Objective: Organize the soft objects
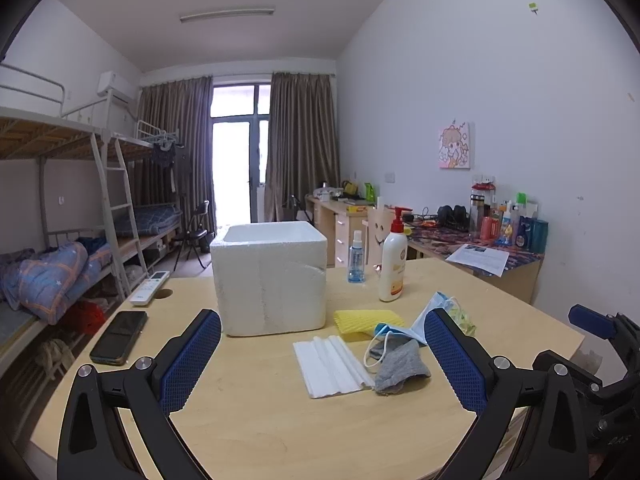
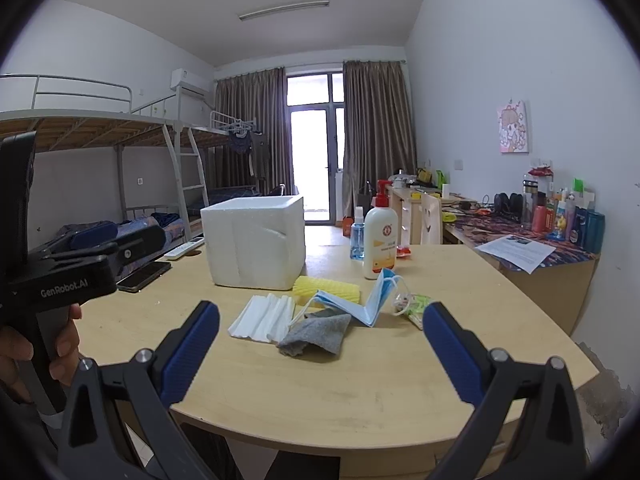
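Both tools wide apart, empty, grey sock point(image 2: 316, 334) beside foam box point(image 2: 254, 240)

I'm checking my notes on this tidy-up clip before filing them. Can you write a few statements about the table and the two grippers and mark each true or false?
1. The white foam box stands on the table with its top open. True.
2. The left gripper is shut on the grey sock. False: its jaws stand wide open and hold nothing.
3. The blue face mask lies beside the yellow sponge. True.
4. The phone lies inside the foam box. False: it lies on the table, left of the box.
5. The right gripper is open and empty. True.
6. The lotion bottle has a green pump. False: the pump is red.
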`<state>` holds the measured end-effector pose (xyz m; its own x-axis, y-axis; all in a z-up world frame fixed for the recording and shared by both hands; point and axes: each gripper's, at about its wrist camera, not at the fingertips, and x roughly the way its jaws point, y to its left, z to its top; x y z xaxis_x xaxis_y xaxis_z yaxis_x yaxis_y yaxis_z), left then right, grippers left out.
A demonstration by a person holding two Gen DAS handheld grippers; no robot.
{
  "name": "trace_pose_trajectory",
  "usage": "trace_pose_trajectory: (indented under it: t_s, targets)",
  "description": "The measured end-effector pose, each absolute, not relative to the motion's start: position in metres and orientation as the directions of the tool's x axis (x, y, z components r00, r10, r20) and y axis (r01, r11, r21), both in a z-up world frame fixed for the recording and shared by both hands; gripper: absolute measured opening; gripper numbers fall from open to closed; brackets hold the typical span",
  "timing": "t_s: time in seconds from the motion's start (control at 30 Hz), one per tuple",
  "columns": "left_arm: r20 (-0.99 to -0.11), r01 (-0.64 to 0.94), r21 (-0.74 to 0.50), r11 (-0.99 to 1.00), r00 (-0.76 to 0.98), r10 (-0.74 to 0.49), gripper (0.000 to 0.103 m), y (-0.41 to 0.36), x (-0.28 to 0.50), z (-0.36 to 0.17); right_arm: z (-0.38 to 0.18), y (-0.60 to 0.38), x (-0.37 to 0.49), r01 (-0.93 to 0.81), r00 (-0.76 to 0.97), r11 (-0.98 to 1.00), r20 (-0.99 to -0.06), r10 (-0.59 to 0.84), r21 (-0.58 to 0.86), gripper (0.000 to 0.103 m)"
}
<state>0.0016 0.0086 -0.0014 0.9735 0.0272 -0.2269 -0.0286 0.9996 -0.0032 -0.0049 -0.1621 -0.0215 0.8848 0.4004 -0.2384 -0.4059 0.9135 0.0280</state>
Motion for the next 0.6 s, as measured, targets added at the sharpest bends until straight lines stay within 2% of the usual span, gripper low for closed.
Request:
trace_pose_trajectory:
  t_s: [0.6]
  targets:
    - [-0.228, -0.030, -0.005, 1.000, 0.973, 0.028, 0.102, 0.0132, 0.0000, -0.0018, -0.0218, -0.1614, -0.0049, -0.410, 0.883, 0.912, -0.240, 0.404, 0.030, 0.103]
